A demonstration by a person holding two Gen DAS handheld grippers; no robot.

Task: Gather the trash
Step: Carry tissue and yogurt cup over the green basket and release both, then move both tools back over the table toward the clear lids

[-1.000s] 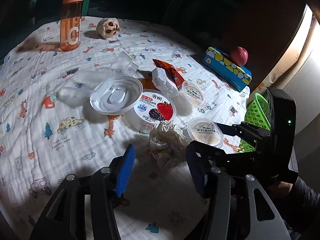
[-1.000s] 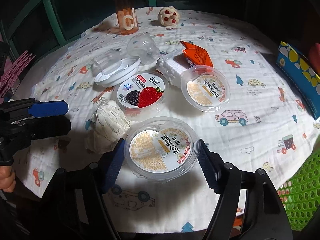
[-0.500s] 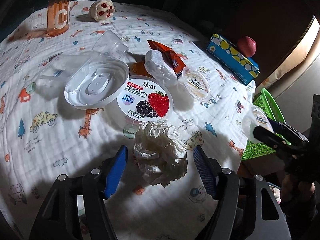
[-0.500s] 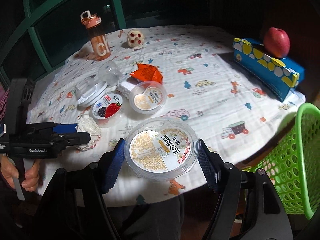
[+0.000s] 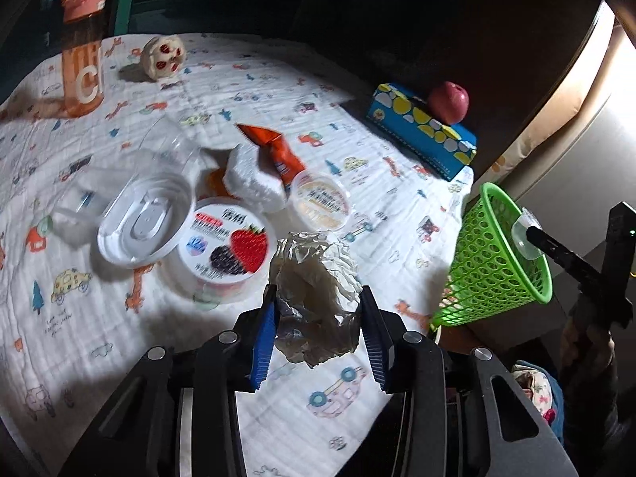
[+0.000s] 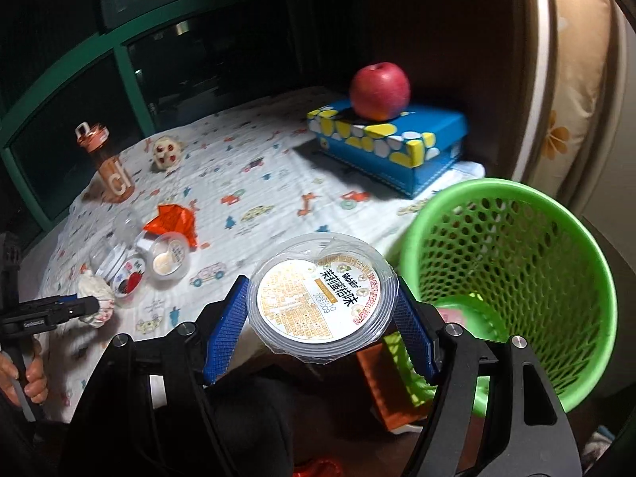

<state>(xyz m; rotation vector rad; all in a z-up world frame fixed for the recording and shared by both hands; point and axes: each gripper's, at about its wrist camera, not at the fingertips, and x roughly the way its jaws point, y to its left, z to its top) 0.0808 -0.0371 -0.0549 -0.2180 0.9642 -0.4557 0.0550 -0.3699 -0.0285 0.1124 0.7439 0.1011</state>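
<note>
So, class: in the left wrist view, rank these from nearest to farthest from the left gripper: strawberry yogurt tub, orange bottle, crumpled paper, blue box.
1. Crumpled paper: between the closing jaws of the left gripper.
2. Strawberry yogurt tub: just left.
3. Blue box: far right.
4. Orange bottle: far left corner.

- Home, likely a living or bedroom corner, at night.
- Surface [image 5: 397, 214] covered with kids' cartoon-print cloth: cars, giraffes, trees.
- Floral curtain [image 6: 572, 91] on the right, dark green-framed window [image 6: 131, 79] behind.
- Household stuff: orange water bottle [image 5: 83, 59], apple [image 6: 379, 90] on blue patterned box [image 6: 393, 147], green plastic wastebasket [image 6: 516, 262].
- Snack litter: yogurt cups [image 5: 222, 246], orange wrapper [image 5: 274, 147].
</note>
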